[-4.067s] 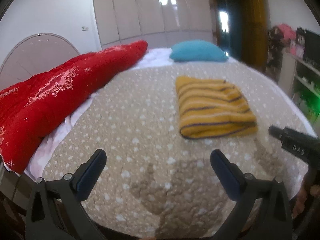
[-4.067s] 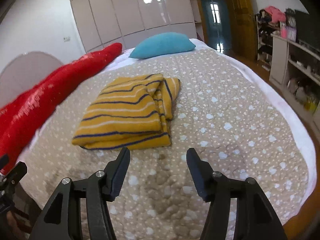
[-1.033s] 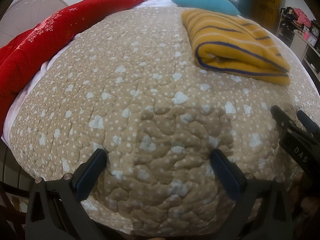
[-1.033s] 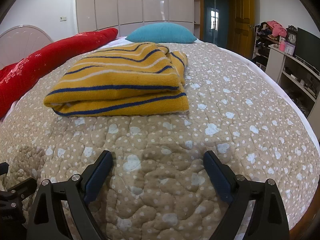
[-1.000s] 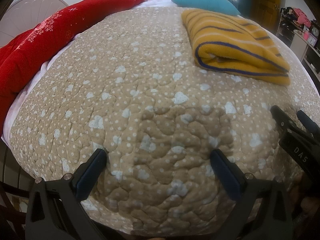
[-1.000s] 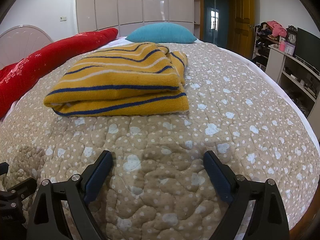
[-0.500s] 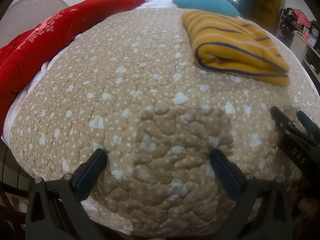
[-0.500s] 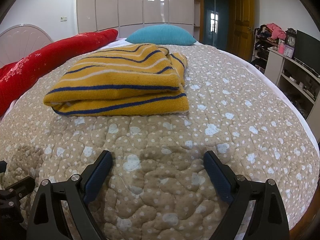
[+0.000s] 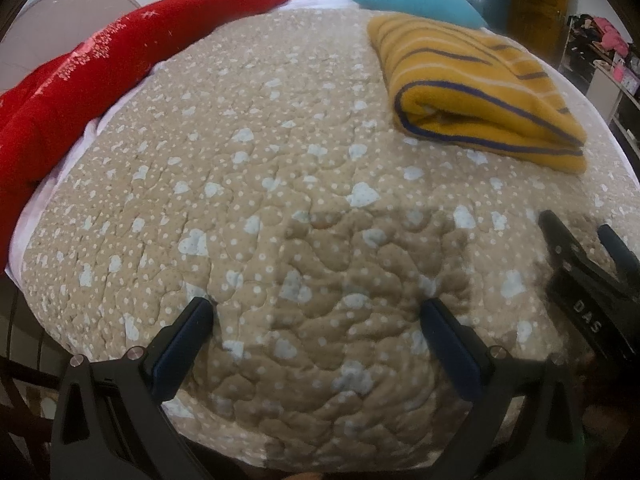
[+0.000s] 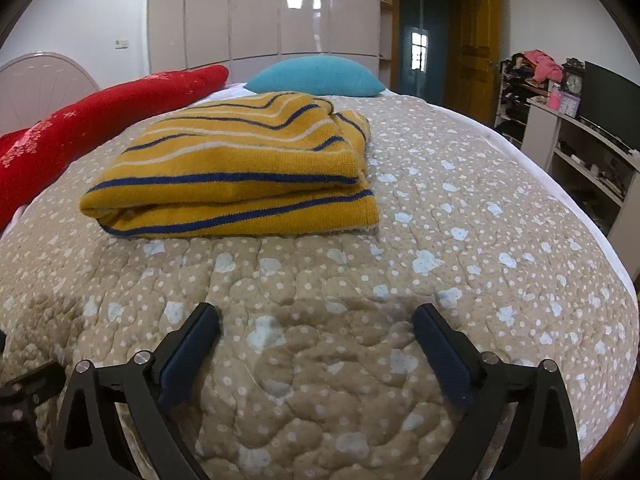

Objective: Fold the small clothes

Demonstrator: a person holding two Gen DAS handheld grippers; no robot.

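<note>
We see a bed under a tan dotted quilt [image 10: 460,216]. On it: folded yellow striped sweater [image 10: 240,164], red blanket [image 9: 100,64] along the left edge, teal pillow [image 10: 316,76] at the far end.

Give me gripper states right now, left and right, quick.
Left gripper: open, holding nothing, low over the quilt.
Right gripper: open, holding nothing, short of the folded striped sweater.

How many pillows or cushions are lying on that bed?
2: a teal pillow at the far end, and a long red cushion along the bed's left edge. Others may lie out of view.
</note>
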